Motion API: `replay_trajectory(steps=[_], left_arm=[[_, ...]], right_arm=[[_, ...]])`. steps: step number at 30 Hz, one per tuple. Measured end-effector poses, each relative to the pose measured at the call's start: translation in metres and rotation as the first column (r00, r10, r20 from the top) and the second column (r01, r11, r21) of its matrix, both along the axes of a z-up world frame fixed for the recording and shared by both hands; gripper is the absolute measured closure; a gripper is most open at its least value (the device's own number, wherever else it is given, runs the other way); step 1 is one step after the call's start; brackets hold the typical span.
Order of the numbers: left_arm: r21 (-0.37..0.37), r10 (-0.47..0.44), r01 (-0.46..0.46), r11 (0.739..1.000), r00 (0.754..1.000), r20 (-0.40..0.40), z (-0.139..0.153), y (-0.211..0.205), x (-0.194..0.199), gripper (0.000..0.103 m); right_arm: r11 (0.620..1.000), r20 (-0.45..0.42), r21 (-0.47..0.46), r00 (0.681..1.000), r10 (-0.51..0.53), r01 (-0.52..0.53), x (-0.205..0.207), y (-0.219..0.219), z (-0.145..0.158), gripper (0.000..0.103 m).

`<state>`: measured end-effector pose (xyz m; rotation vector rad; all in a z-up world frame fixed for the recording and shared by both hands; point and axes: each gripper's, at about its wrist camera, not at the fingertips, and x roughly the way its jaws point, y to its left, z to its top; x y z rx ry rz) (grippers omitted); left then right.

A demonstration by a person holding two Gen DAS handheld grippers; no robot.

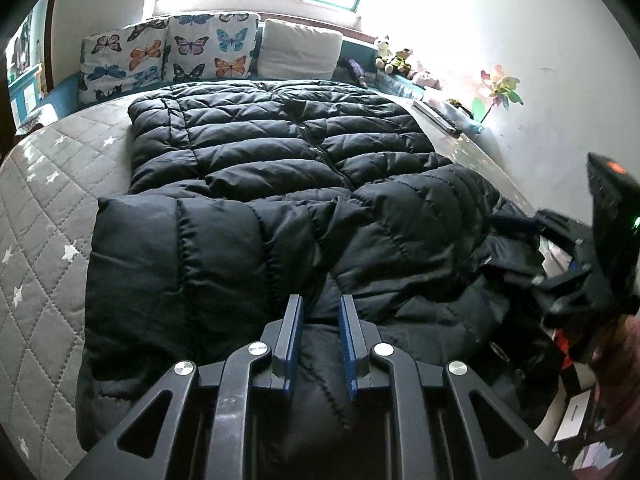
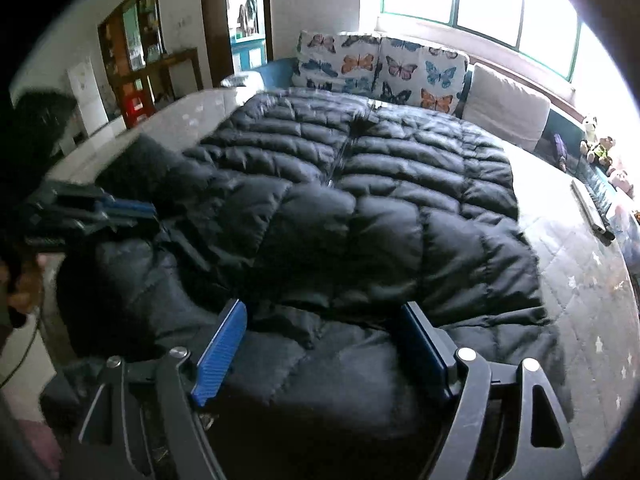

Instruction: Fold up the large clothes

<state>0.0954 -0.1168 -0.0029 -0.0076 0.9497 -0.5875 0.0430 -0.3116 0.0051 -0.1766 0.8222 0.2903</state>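
A black puffer jacket (image 1: 280,152) lies spread front-up on a grey quilted bed (image 1: 40,220), zip down its middle, with a sleeve folded across its near part. My left gripper (image 1: 320,300) is shut on a fold of the jacket's near edge, and black fabric fills the narrow gap between its blue pads. In the right wrist view the jacket (image 2: 400,184) fills the middle, and the left gripper (image 2: 148,210) shows at the left edge. My right gripper (image 2: 323,306) stands wide open over the near hem, with puffy fabric bulging between its fingers. It also appears as the right gripper (image 1: 516,248) at the jacket's right side.
Butterfly cushions (image 1: 192,52) and a white pillow (image 1: 300,48) line the bed's head under a bright window. Stuffed toys (image 1: 394,58) and a paper pinwheel (image 1: 496,92) sit by the right wall. A long dark bar (image 2: 592,212) lies near that edge. Shelves (image 2: 148,52) stand beyond the left side.
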Motion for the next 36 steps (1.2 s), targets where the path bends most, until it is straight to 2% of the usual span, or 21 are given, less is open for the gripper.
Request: replay_trajectory(steps=[3, 6, 9, 15, 19, 24, 27, 30, 33, 36], left_arm=[[-0.003, -0.002, 0.002, 1.0, 1.0, 0.003, -0.001, 0.001, -0.001, 0.082], [-0.002, -0.001, 0.001, 1.0, 1.0, 0.004, -0.001, 0.001, -0.001, 0.082], [0.011, -0.003, 0.003, 1.0, 1.0, 0.006, -0.002, 0.0, -0.001, 0.082], [0.023, -0.012, 0.012, 1.0, 1.0, 0.006, -0.003, -0.002, -0.001, 0.082], [0.029, -0.019, 0.018, 0.999, 1.0, 0.014, -0.003, -0.003, -0.001, 0.082], [0.03, -0.024, 0.023, 0.999, 1.0, 0.017, -0.004, -0.003, -0.001, 0.082], [0.031, -0.024, 0.023, 0.999, 1.0, 0.015, -0.004, -0.003, -0.001, 0.082], [0.026, -0.018, 0.018, 1.0, 1.0, 0.008, -0.004, -0.002, -0.001, 0.082], [0.027, -0.019, 0.018, 0.999, 1.0, 0.004, -0.005, -0.003, -0.001, 0.082], [0.028, -0.02, 0.02, 0.999, 1.0, -0.005, -0.004, -0.002, 0.001, 0.082]], right_arm=[[0.999, 0.012, 0.001, 0.999, -0.044, 0.044, -0.002, -0.019, 0.005, 0.017], [0.998, -0.055, 0.018, 0.996, -0.063, 0.064, 0.006, -0.031, -0.011, 0.017], [0.998, -0.055, 0.015, 0.997, -0.054, 0.055, 0.008, -0.031, -0.021, 0.016], [0.999, -0.028, -0.012, 0.999, -0.035, 0.035, -0.007, -0.028, 0.002, 0.016], [0.997, 0.009, -0.078, 1.0, 0.012, -0.011, -0.035, -0.03, 0.017, 0.016], [0.969, 0.025, -0.227, 0.994, 0.104, -0.095, -0.08, -0.033, 0.019, 0.016], [0.939, -0.006, -0.313, 0.989, 0.148, -0.142, -0.108, -0.034, 0.007, 0.016], [0.916, -0.032, -0.356, 0.982, 0.188, -0.187, -0.126, -0.032, -0.008, 0.016], [0.901, -0.031, -0.372, 0.974, 0.226, -0.221, -0.134, -0.024, -0.022, 0.016], [0.872, -0.011, -0.424, 0.964, 0.267, -0.246, -0.138, -0.016, -0.03, 0.016]])
